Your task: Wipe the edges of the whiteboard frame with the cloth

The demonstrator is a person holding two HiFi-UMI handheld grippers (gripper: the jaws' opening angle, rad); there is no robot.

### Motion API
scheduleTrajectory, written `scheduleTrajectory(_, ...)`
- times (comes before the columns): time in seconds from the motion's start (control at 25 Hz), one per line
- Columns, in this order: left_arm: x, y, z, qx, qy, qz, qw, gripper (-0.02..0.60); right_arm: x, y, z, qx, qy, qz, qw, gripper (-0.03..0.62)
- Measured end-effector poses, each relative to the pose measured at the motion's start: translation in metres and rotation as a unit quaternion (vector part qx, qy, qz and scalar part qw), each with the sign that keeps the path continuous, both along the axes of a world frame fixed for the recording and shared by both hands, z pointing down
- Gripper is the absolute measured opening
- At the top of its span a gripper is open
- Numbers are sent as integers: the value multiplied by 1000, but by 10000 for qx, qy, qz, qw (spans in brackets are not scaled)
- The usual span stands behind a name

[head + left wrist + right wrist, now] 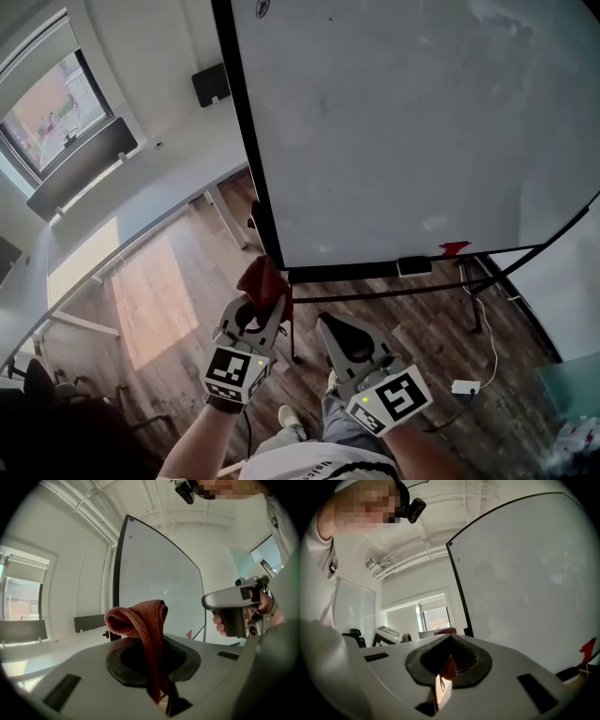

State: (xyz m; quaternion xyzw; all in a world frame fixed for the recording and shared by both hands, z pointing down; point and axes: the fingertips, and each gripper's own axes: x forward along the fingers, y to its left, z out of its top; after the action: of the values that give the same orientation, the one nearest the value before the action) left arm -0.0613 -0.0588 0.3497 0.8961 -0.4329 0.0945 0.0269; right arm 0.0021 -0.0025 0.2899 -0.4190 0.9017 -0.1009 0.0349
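Note:
The whiteboard [422,122] stands on a stand, with a black frame [246,141] round it. A dark red cloth [263,279] is clamped in my left gripper [255,309], just below and left of the board's lower left corner, apart from the frame. In the left gripper view the cloth [143,616] folds over above the shut jaws, with the whiteboard [159,592] behind it. My right gripper [339,336] is beside it to the right, jaws shut. A small red bit shows in the slit of the right gripper [449,660]; what it is I cannot tell.
A black eraser [413,266] and a red piece [454,247] sit on the board's bottom ledge. Black stand legs [473,300] spread over the wood floor, near a white adapter [465,386] with a cable. A long white desk [141,225] runs along the left.

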Motion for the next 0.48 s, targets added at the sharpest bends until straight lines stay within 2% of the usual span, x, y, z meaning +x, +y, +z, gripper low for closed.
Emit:
scheduleTrajectory(0.28,13,-57,-10,210,-180,-622,9977,66,7,-62,-12,228,-57,-586,9980,-5)
scheduleTrajectory(0.48,10,-87,-33,476,-307,-816,9950,66,3,-83,-14,198,-240,-736,9968,-5)
